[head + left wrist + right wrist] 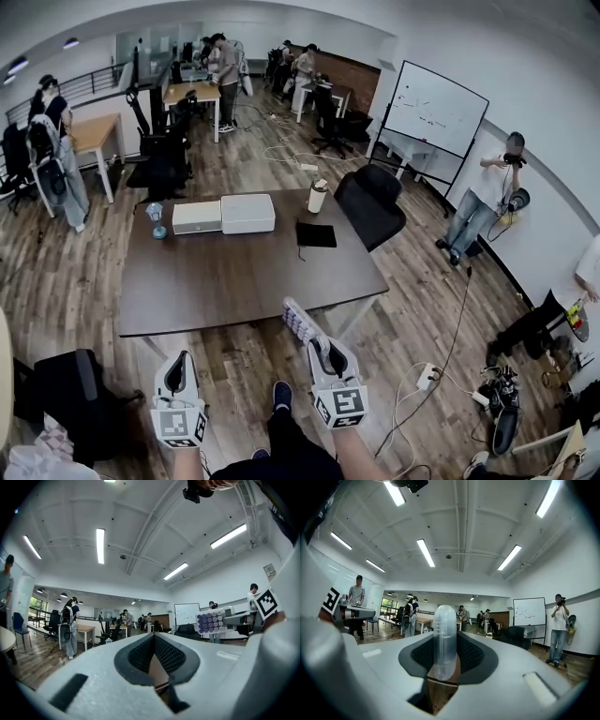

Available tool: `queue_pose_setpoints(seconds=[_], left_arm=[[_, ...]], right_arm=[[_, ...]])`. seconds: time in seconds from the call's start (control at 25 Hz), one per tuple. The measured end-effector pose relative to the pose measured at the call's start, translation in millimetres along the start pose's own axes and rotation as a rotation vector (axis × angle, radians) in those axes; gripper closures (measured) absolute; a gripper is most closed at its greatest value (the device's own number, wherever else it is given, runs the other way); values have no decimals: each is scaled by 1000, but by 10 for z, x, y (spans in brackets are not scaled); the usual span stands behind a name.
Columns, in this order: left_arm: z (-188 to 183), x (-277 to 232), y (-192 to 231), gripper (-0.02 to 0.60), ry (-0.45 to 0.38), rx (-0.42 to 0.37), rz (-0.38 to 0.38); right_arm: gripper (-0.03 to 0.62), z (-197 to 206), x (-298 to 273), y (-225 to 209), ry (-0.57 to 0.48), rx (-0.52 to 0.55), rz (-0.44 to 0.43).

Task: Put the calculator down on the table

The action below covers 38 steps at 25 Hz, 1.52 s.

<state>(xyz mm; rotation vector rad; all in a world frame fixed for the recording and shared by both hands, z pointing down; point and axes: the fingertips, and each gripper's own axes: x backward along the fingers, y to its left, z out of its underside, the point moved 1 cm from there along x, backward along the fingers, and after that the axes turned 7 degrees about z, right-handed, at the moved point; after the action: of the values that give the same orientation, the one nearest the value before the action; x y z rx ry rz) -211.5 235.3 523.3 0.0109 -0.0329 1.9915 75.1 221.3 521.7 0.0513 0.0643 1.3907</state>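
In the head view, my right claw (pixel 323 354) pinches the calculator (pixel 300 324) by its near end. The calculator sticks out in front, up in the air, right at the near edge of the tabletop (pixel 234 272). It is not on the tabletop yet. My left claw (pixel 177 367) hangs beside it, off the tabletop, with nothing in it. I think the job has only just begun. To do it well, I would take the right claw forward over a bare brown part, away from the white boxes (pixel 225 215). I would roll it so the buttons face up, go down slowly, and let go only when the calculator lies flat.

In the left gripper view, the left claw (pixel 153 641) is closed with its tips meeting, and it is empty. Off to the right I see the calculator (pixel 211 622) from the front. It has a pale body with rows of round purple buttons.

In the right gripper view, the right claw (pixel 444 660) squeezes the calculator (pixel 444 625), which stands on its edge between the pads. From here it looks thin and pale, with a round end. I think it is light and hard.
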Motion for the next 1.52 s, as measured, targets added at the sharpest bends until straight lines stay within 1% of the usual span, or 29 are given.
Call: queue_pose_setpoints(seconds=[0.28, 0.44, 0.68, 0.88, 1.16, 1.36, 1.52], left_arm=[[15, -283, 137, 583, 1, -7, -7], [6, -448, 267, 583, -1, 2, -29], [53, -870, 391, 583, 12, 12, -43], [-2, -1334, 387, 583, 18, -1, -43], [-125, -2072, 416, 583, 13, -13, -61], [-264, -2610, 457, 583, -10, -32, -89], [-270, -3034, 466, 583, -16, -34, -97]], right_arm=[[477, -19, -358, -52, -3, 4, -3], [477, -29, -659, -56, -3, 12, -31], [477, -6, -1084, -275, 6, 15, -29], [477, -10, -1449, -534, 17, 12, -31], [477, -73, -2148, -918, 12, 1, -56], [477, -167, -2698, -1157, -9, 11, -97], [477, -110, -3147, -1327, -12, -11, -122]])
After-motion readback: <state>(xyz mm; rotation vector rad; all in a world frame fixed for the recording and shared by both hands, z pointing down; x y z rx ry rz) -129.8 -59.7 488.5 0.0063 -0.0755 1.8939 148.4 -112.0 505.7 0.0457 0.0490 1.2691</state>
